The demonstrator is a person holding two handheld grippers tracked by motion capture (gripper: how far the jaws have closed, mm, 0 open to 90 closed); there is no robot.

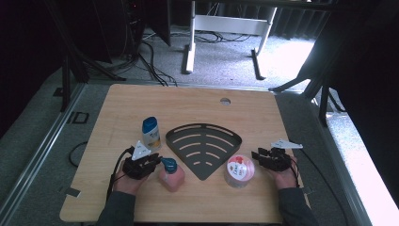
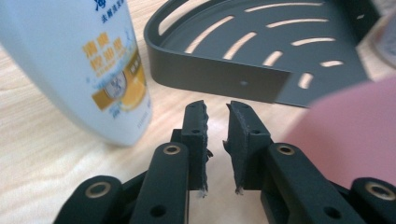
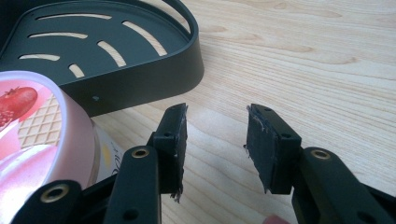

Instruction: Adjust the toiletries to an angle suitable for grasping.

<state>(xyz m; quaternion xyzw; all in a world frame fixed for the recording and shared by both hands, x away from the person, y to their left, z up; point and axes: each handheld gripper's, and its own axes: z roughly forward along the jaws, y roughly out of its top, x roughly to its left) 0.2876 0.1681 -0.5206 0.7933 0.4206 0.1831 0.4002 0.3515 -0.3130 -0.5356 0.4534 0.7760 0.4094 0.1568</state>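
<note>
Nearest the front edge of the tabletop (image 1: 117,101), the left claw (image 1: 151,161) is seen just beside a pink bottle with a blue cap (image 1: 171,175); its jaws stand a narrow gap apart with nothing between them, the bottle lying off to their side as a pink blur. Toward the front right corner the right claw (image 1: 258,155) is held with its jaws well apart and empty, just beside a pink-lidded tub (image 1: 239,170).

The pink bottle is judged to be light plastic, somewhat yielding and smooth, so it is best taken across the body below the cap, where the walls are nearest to parallel. The tub is likely light and thin-walled; a grip across its side wall under the rim is advised, as the lid may flex.

Between the two stands a black corner shelf (image 1: 203,147) with slotted floor and low rim, stiff and probably metal. Farther back, toward the left edge, a white bottle with a blue cap (image 1: 151,133) stands upright. Its label carries blue and orange Chinese characters, too blurred to be read with confidence. On the tub's lid a strawberry and a wafer pattern are pictured; the small lettering cannot be made out.
</note>
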